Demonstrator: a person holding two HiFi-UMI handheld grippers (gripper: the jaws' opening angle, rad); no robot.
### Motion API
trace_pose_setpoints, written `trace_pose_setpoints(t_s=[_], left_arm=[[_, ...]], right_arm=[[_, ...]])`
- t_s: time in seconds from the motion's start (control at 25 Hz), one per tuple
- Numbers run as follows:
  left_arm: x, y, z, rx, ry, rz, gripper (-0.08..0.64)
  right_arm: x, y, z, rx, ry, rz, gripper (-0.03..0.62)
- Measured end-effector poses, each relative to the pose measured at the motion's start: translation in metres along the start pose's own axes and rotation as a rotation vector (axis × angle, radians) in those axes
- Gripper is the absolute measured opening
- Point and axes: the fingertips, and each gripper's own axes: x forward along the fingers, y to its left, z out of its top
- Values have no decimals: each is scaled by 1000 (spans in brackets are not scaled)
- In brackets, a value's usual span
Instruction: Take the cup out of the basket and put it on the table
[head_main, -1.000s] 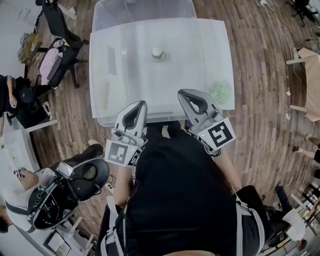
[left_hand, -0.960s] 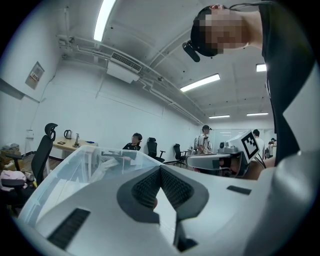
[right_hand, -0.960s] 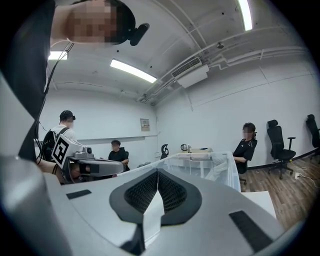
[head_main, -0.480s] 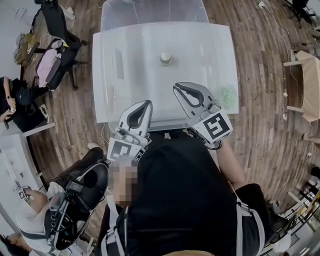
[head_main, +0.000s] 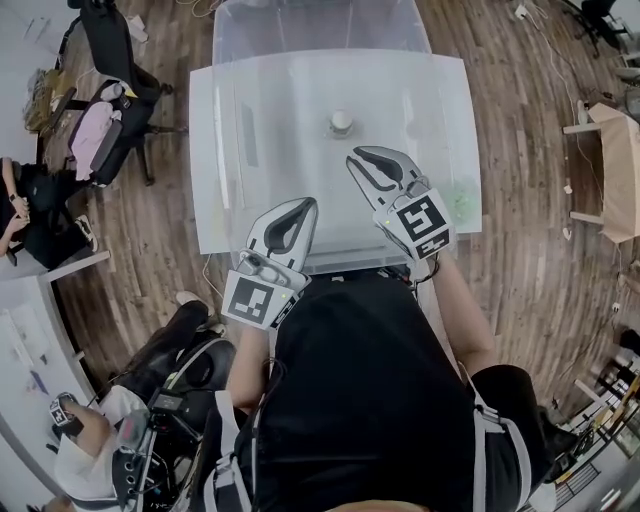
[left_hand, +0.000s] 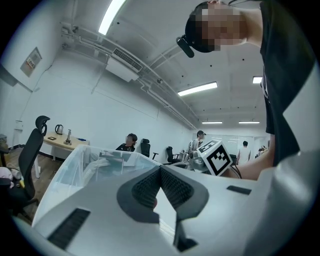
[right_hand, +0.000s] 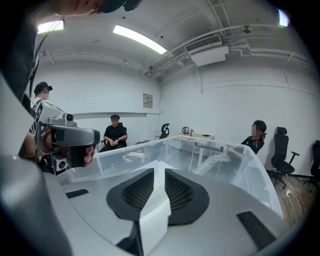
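White cup (head_main: 341, 123) upright, axis vertical, left tool (head_main: 306, 204) closed, right tool (head_main: 353, 158) just cracking open, empty.

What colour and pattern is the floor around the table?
The floor is brown wood planking, seen best in the head view.

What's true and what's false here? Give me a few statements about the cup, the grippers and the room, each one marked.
1. The cup stands free of both grippers. True.
2. The right gripper grips the cup. False: its jaws have just been opening, with nothing between them.
3. The left gripper is closer to the cup than the right one. False: the right one is closer.
4. A person sits in the background. True.
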Motion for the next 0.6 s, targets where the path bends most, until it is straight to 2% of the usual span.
trace_pose_setpoints(t_s=[0.08,0.2,0.36,0.44,0.6], left_arm=[[2,4,1,1,-2,-5,18],[5,8,2,3,-4,-10,18],[7,12,5,6,-6,-12,18],[8,15,6,4,-8,-10,18],[9,23,4,-6,-1,-3,18]], right_arm=[[10,-5,-6,1,22,3,88],[27,-12,-17,-1,63,7,98],[49,-22,-38,105,112,30,123],[58,-31,-50,145,135,16,137],[78,-48,-71,151,193,-30,164]])
